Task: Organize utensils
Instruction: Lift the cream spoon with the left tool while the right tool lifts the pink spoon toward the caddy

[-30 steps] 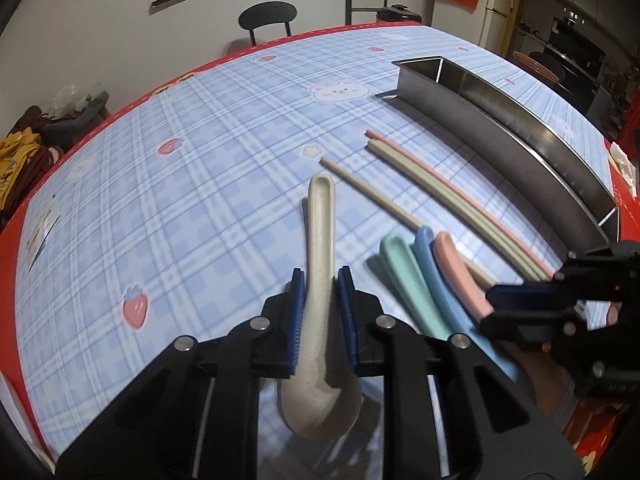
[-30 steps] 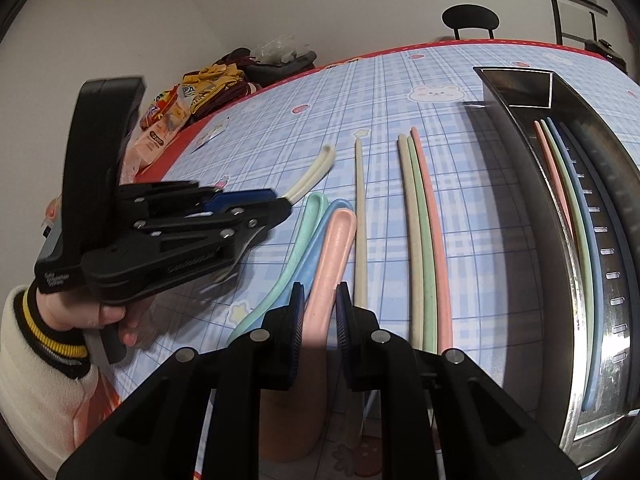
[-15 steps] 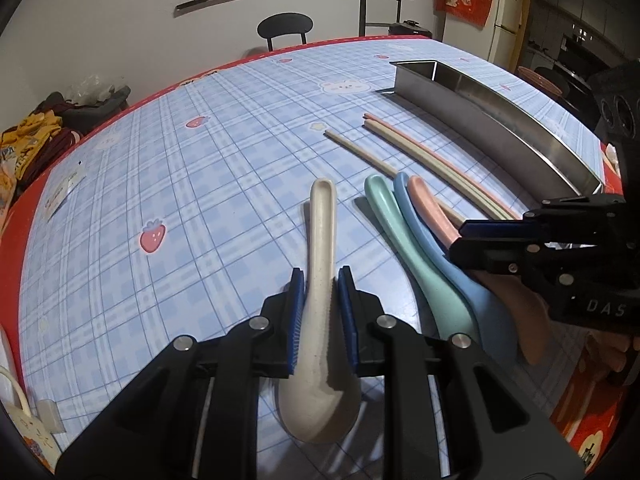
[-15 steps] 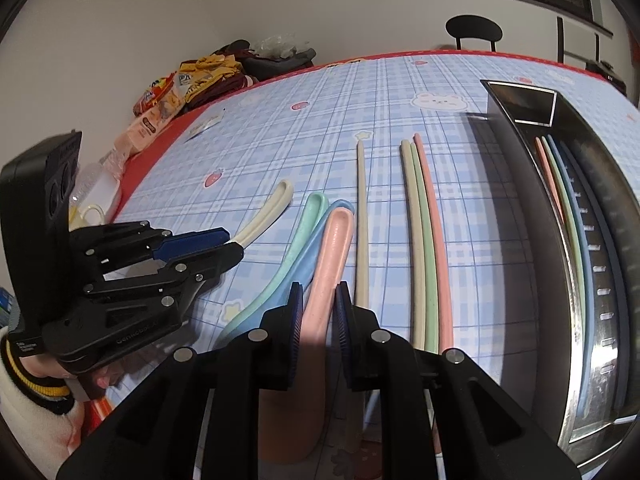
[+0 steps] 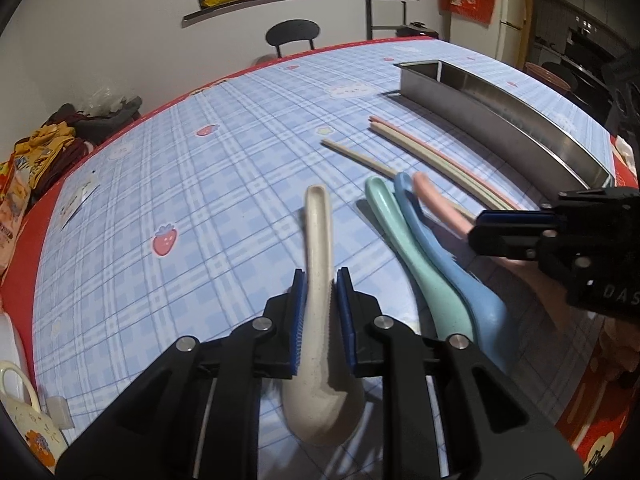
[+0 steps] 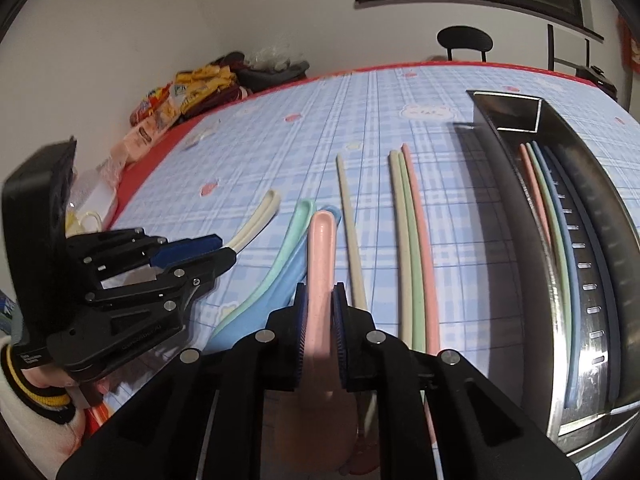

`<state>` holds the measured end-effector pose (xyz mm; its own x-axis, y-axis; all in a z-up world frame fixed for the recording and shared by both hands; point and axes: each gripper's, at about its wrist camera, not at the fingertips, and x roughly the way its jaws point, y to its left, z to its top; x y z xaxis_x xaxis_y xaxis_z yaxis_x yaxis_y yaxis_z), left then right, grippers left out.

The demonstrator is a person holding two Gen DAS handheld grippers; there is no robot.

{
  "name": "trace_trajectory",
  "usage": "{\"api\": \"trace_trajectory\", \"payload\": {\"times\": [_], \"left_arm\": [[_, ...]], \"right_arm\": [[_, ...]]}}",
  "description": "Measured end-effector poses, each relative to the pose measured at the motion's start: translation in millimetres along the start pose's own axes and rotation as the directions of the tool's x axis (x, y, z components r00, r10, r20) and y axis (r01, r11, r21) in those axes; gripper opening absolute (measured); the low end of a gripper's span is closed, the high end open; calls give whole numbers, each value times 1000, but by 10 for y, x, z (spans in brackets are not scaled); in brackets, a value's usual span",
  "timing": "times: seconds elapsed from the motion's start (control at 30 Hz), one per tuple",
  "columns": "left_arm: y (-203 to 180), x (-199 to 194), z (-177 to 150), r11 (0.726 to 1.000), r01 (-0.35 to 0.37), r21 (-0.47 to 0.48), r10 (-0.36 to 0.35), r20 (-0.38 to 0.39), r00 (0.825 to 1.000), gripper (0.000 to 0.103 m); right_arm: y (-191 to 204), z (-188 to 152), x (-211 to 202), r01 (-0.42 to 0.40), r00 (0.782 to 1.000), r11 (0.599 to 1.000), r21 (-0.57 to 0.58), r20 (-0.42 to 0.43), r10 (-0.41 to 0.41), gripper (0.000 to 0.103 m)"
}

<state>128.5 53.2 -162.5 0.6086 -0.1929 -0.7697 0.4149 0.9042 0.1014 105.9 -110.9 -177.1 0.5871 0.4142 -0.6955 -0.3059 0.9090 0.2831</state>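
My left gripper (image 5: 321, 276) has its jaws closing on the handle of a cream spoon (image 5: 318, 220), whose bowl hangs under the fingers. In the right wrist view, the jaws of my right gripper (image 6: 320, 292) are closing on a pink spoon (image 6: 321, 240) by its handle. A green spoon (image 5: 384, 208) and a blue spoon (image 5: 416, 216) lie side by side on the tablecloth between the two grippers. In the right wrist view the left gripper (image 6: 224, 250) shows at the left with the cream spoon (image 6: 260, 224).
A long steel tray (image 6: 500, 160) at the right holds pink, green and blue chopsticks (image 6: 552, 208). A single cream chopstick (image 6: 350, 220) and three more chopsticks (image 6: 408, 220) lie on the cloth beside it. Snack bags (image 6: 192, 88) sit at the far left edge. A chair (image 5: 294, 36) stands behind the table.
My left gripper has shifted left and toward the table's near edge with the cream spoon, away from the green spoon. The right gripper has stayed in place on the pink spoon.
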Motion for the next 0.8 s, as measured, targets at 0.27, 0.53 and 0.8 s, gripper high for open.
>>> {"api": "trace_trajectory", "payload": {"times": [0.27,0.53,0.8], "left_arm": [[171,-80,-21,996,29,-86,-25,42,999,5],[126,-48,-19,998,20,-65,-18,23,1000,7],[114,-21,-31,998,3,-64,-3,4,1000,22]], "right_arm": [[58,-3,-35,-3,1000,1000,-28,22,4,13],[42,-10,-28,-18,1000,1000,-21,12,18,13],[30,-5,-18,-25,1000,1000,-13,8,25,13]]}}
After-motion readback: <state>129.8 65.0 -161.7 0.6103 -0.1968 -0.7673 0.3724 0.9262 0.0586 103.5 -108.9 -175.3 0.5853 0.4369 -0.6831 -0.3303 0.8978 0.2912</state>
